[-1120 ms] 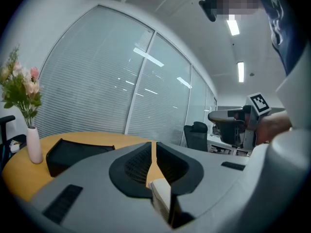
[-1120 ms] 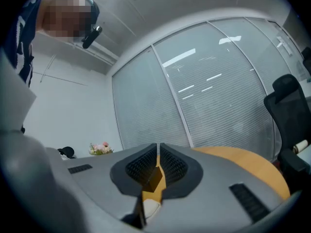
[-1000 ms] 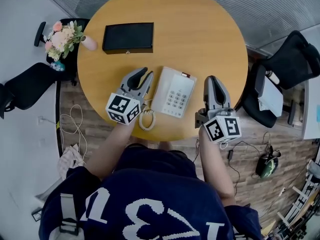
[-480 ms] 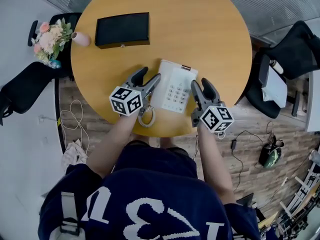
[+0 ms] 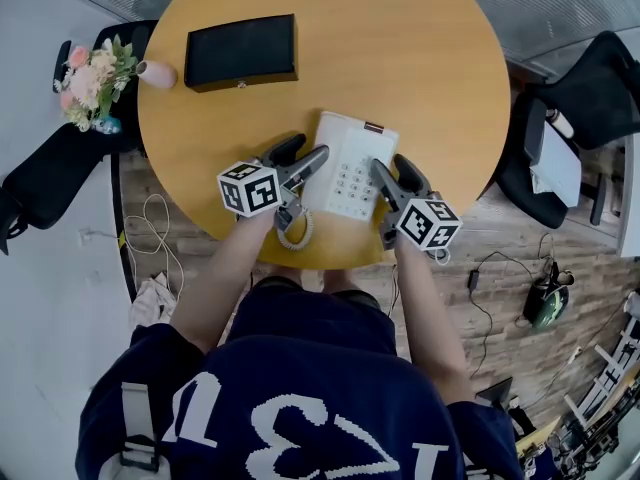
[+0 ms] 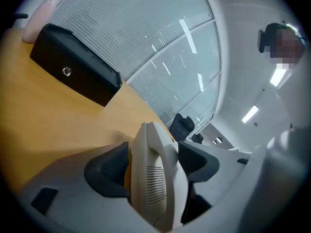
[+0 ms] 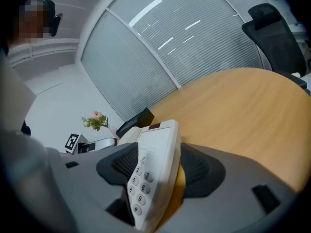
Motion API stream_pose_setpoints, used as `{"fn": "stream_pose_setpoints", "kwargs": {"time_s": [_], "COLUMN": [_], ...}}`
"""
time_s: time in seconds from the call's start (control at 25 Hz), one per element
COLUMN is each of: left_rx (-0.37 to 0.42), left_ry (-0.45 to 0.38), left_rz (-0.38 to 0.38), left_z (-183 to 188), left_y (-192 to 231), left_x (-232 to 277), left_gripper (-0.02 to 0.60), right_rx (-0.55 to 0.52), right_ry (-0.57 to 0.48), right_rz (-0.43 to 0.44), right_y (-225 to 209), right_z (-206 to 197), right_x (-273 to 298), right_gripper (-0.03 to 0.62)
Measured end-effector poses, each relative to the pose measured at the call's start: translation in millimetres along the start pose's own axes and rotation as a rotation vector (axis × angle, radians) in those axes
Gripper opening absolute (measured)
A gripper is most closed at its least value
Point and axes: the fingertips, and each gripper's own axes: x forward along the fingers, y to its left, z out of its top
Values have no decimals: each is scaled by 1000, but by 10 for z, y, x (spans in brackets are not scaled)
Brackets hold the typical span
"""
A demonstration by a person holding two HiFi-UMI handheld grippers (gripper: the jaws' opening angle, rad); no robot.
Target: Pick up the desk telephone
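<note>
Desk telephone (image 5: 350, 163) lies flat on the round wooden counter (image 5: 420, 58), near the edge closest to the person, not lifted. Its coiled cord (image 5: 293, 230) hangs in a loop at the near rim. Progress, as judged: approach done and both grippers in place on the phone's two long sides; squeeze and lift are left to do. Left gripper (image 5: 303, 155) straddles the handset (image 6: 153, 178) on the phone's left side. Its jaws are wide and opening, with the handset between them. A strip of counter shows between the handset and the lower pad, so no firm press is visible there. The upper pad sits very close to the handset; contact uncertain. Right gripper (image 5: 393, 173) straddles the right edge by the keypad (image 7: 138, 183). Its jaws are also wide and opening, with the phone body between them and a gap showing on the far side. Neither gripper has hold of the phone yet. Farther out: black box (image 5: 240, 51) lies well apart at the counter's far left, and flowers (image 5: 85, 78) stand off the counter's left edge. Risk noted: the handset only rests on its cradle and may come away from the base if the left side rises first.
</note>
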Motion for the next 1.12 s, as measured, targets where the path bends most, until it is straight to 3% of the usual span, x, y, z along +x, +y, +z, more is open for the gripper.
{"fn": "stream_pose_setpoints", "kwargs": {"time_s": [0.44,0.6,1.12], "left_rx": [-14,-10,-37], "left_ry": [120,181,248], "left_rz": [-119,-127,-155], "left_z": [-142,-238,-263], "left_y": [-117,-111,-90], "left_x": [36,108,145], "left_gripper": [331,336,336], "right_rx": [44,48,20], "right_ry": [54,75,116], "right_rz": [25,33,25], "right_y": [-19,-17,-36], "right_z": [-191,-230,-249], "right_x": [59,81,123], "right_gripper": [256,256,254]}}
